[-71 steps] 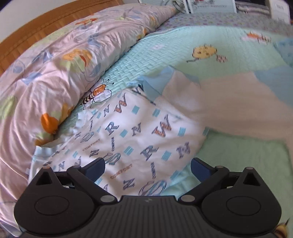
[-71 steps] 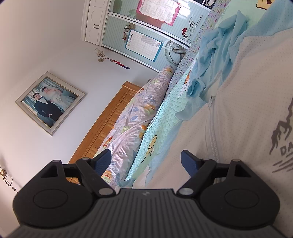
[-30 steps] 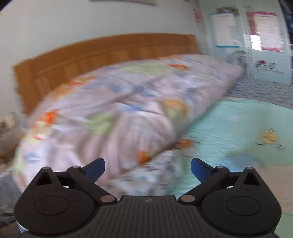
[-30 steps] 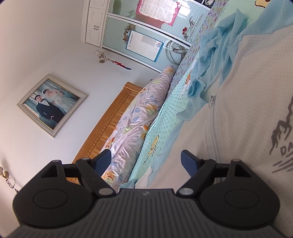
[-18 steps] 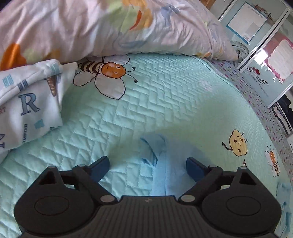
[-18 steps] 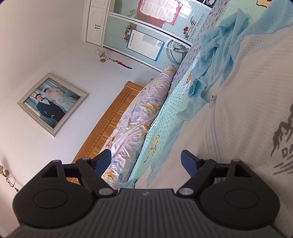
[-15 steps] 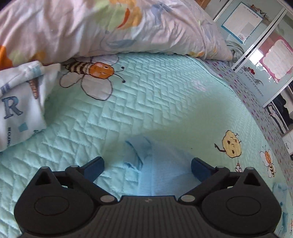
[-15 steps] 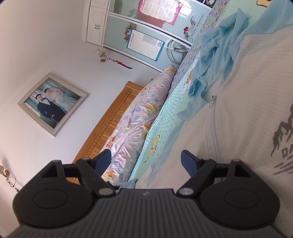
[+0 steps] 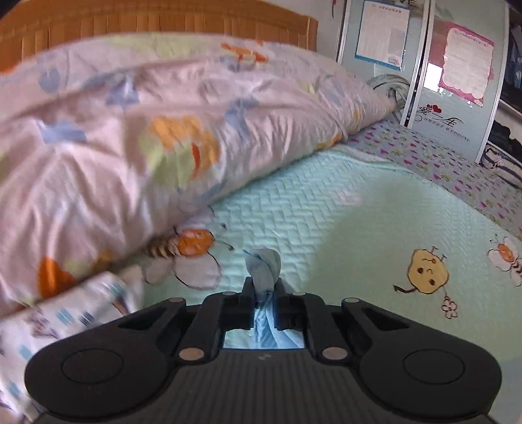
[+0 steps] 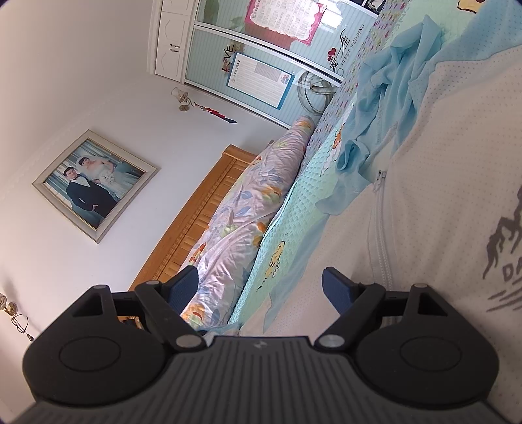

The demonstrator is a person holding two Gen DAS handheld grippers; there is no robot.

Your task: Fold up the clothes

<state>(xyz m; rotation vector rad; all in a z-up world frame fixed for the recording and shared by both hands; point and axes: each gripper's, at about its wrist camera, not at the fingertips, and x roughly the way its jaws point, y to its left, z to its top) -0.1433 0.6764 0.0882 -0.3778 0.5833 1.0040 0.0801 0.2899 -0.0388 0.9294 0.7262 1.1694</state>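
Bedroom scene: on the mint quilted bed, the left gripper has just closed its jaws on a bunched light-blue garment, at six o'clock in its view. The right gripper hangs open, empty, beside the white zip jacket. Folding looks barely begun.

Black ribbed gripper — blue-padded fingers, silver screws.

floral duvet blurred; printed garment cut off.

Duvet behind quilt — headboard beyond
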